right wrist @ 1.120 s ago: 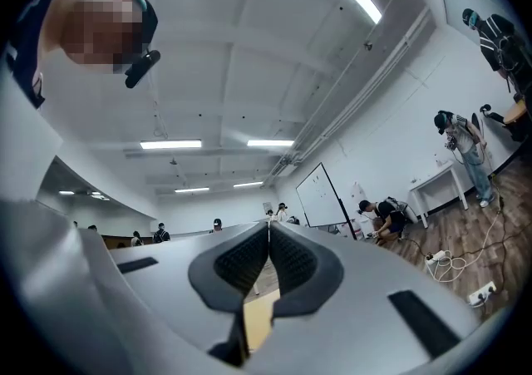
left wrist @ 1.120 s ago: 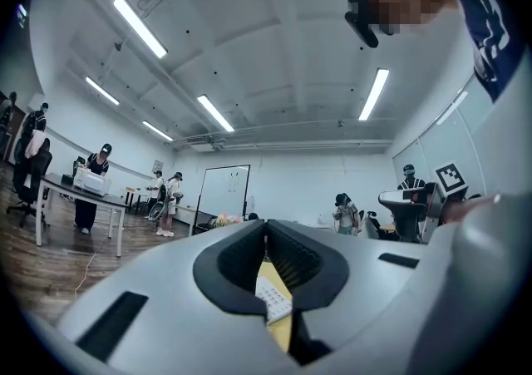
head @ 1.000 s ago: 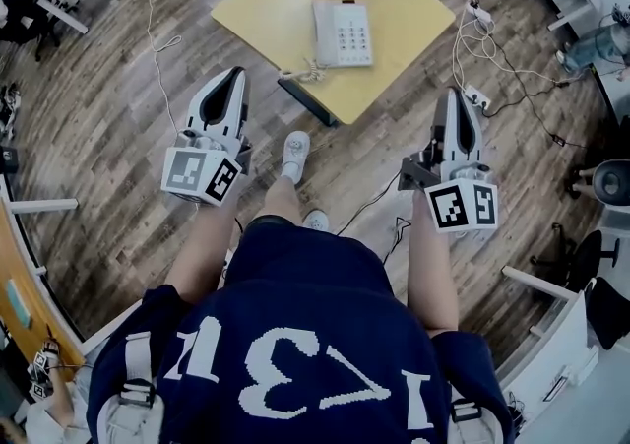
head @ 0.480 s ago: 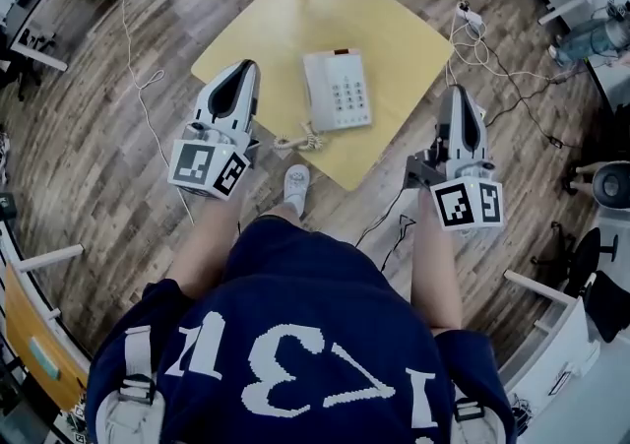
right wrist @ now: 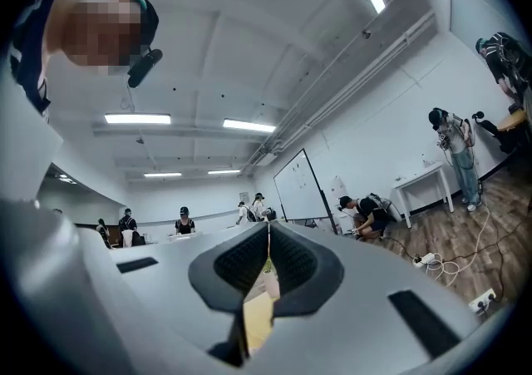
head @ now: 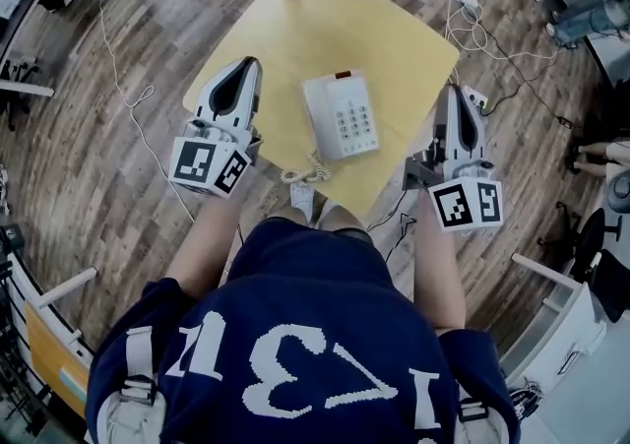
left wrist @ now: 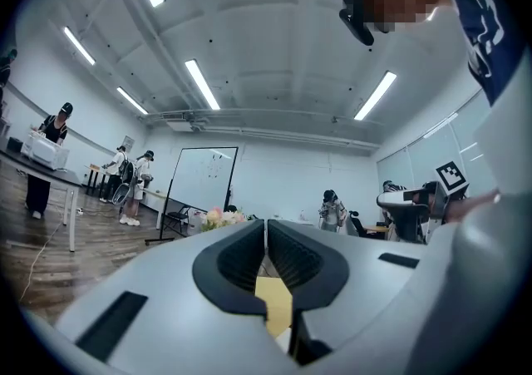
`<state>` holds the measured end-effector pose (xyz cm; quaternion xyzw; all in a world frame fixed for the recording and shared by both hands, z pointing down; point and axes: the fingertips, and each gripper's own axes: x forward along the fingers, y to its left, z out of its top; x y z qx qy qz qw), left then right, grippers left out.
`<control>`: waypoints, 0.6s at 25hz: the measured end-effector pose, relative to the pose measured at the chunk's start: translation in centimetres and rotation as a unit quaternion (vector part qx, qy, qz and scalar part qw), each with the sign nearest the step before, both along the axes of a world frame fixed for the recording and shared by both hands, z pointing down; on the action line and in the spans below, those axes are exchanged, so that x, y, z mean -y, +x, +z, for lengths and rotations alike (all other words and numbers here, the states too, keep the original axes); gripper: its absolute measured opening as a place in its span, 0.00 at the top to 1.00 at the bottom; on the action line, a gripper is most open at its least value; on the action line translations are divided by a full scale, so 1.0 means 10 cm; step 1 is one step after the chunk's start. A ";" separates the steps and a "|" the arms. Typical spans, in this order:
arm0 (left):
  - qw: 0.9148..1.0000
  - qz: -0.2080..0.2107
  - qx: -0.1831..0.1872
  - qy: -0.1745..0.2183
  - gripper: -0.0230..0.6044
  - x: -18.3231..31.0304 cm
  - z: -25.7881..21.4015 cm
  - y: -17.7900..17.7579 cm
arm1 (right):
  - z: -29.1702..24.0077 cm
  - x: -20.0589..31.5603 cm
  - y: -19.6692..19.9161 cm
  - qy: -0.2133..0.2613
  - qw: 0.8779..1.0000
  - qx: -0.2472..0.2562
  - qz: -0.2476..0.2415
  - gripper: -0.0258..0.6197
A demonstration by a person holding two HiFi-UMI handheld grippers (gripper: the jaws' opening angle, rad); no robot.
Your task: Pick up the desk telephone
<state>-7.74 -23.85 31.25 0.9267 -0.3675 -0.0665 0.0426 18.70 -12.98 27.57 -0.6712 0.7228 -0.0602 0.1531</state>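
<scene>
Although the desk telephone [head: 341, 117] lies flat on the yellow table [head: 394, 29], close to the near corner and just ahead of the person, neither gripper touches it. Its coiled cord [head: 305, 173] trails off the near-left end to the table edge. The left gripper [head: 246, 68] hovers over the table's left edge, near the phone's left side. The right gripper [head: 454, 97] hangs off the right edge, further away. Both have jaws pressed together with nothing between them, and each gripper's own view confirms this. Risks, as judged: the jaws must part before any grasp, or they will only shove the phone. The body looks wide and smooth, so a pinch at one edge could slip. The handset appears to rest loose on the left half, and a tilted lift could tip it off to dangle by the cord. The cord may also snag at the table edge. Orientation: the long axis runs away from the person, far end leaning slightly left, keypad on the right half.
</scene>
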 end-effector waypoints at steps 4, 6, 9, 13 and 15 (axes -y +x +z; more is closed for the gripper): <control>1.000 0.003 0.000 -0.019 0.93 0.08 0.12 0.09 | 0.08 0.15 0.11 -0.010 1.000 0.007 0.004 0.91; 1.000 -0.001 0.001 -0.023 0.93 0.11 0.15 0.11 | 0.08 0.25 0.12 -0.010 1.000 0.007 -0.004 0.91; 1.000 -0.014 0.000 -0.026 0.93 0.15 0.11 0.11 | 0.03 0.42 0.10 -0.009 1.000 0.005 -0.024 0.91; 0.999 -0.028 -0.002 -0.023 0.93 0.17 0.05 0.14 | -0.09 0.55 0.11 0.000 0.999 -0.001 -0.046 0.91; 0.999 -0.036 -0.005 -0.025 0.93 0.19 0.06 0.16 | -0.10 0.61 0.12 0.001 0.999 -0.002 -0.054 0.91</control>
